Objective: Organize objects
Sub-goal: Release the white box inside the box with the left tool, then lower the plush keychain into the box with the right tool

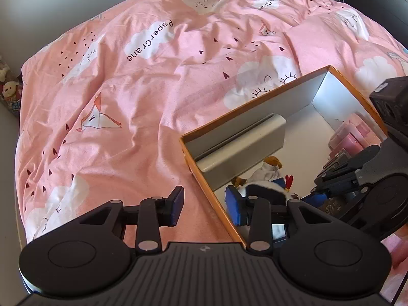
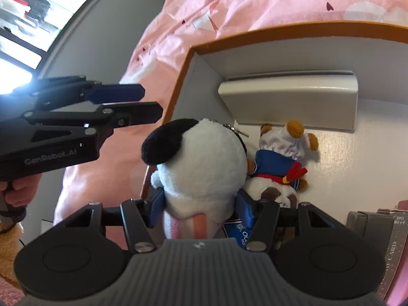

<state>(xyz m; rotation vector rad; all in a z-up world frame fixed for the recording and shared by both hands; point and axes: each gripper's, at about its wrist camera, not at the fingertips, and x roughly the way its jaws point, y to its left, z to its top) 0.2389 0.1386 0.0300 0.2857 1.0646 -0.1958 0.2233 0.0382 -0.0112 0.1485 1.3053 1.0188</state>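
Observation:
An orange-rimmed box [image 1: 204, 132] with grey inner walls lies on the bed; it also shows in the right wrist view [image 2: 255, 38]. My right gripper [image 2: 201, 206] is shut on a white plush with a black ear [image 2: 201, 163] and holds it over the box's near left corner. A small bear plush in a blue sailor top [image 2: 278, 158] lies on the box floor beside it. My left gripper [image 1: 207, 206] is open and empty, straddling the box's left wall, one finger inside and one outside; it shows from the side in the right wrist view [image 2: 142, 104].
A grey block [image 2: 290, 102] lies against the box's far wall. Pink cases [image 1: 349, 137] and grey card boxes [image 2: 374, 232] sit at the box's right side. A pink patterned duvet [image 1: 153, 89] covers the bed. Plush toys [image 1: 10, 89] stand at the far left.

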